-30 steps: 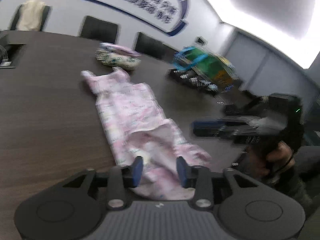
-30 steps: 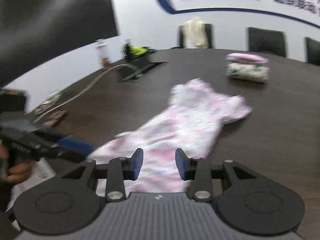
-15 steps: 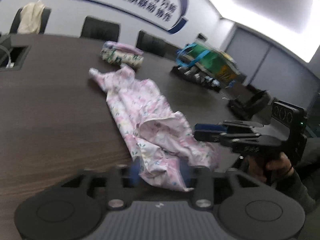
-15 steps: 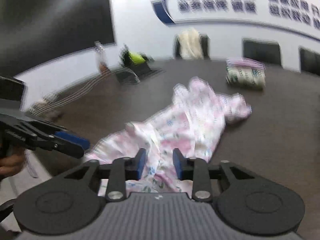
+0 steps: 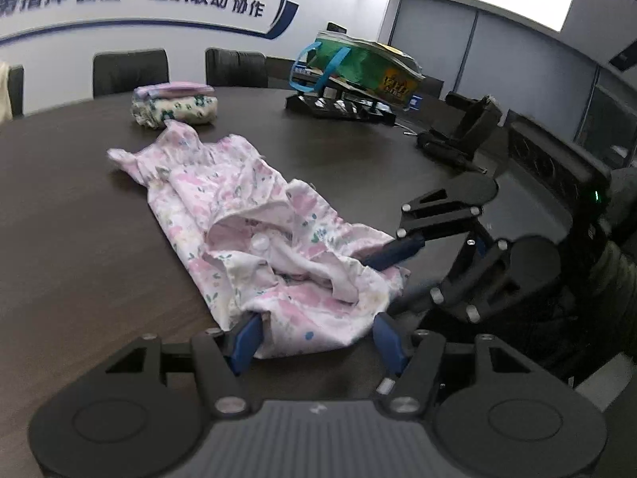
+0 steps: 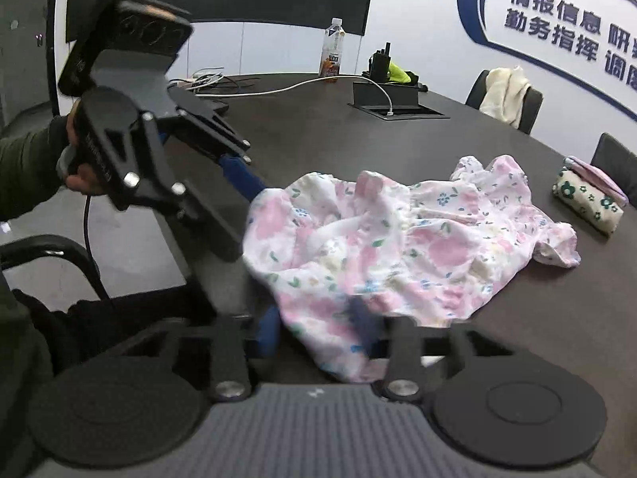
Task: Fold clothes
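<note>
A pink floral garment [image 5: 239, 207] [image 6: 418, 247] lies crumpled lengthwise on the dark table [image 5: 79, 239], with its near end bunched up. My left gripper [image 5: 317, 340] is at the near hem. Its jaws are opening and stand wide, with the hem between them unpressed. My right gripper [image 6: 316, 324] is at the other near corner. Its jaws are closing around the cloth, and one blurred finger is partly hidden behind the fabric. In the left wrist view its upper blue finger [image 5: 398, 249] lies on top of the cloth.
A folded stack of clothes [image 5: 175, 105] [image 6: 589, 195] sits beyond the garment. A green bag [image 5: 366, 63] on a black rack stands at the far right. A bottle [image 6: 332, 49], cables and a cable box [image 6: 394, 99] are on the far side. Chairs line the table.
The garment's near end has been pushed up into a bunch. Both grippers have rolled and sunk towards the hem. The left jaws have widened and the right jaws have narrowed.
</note>
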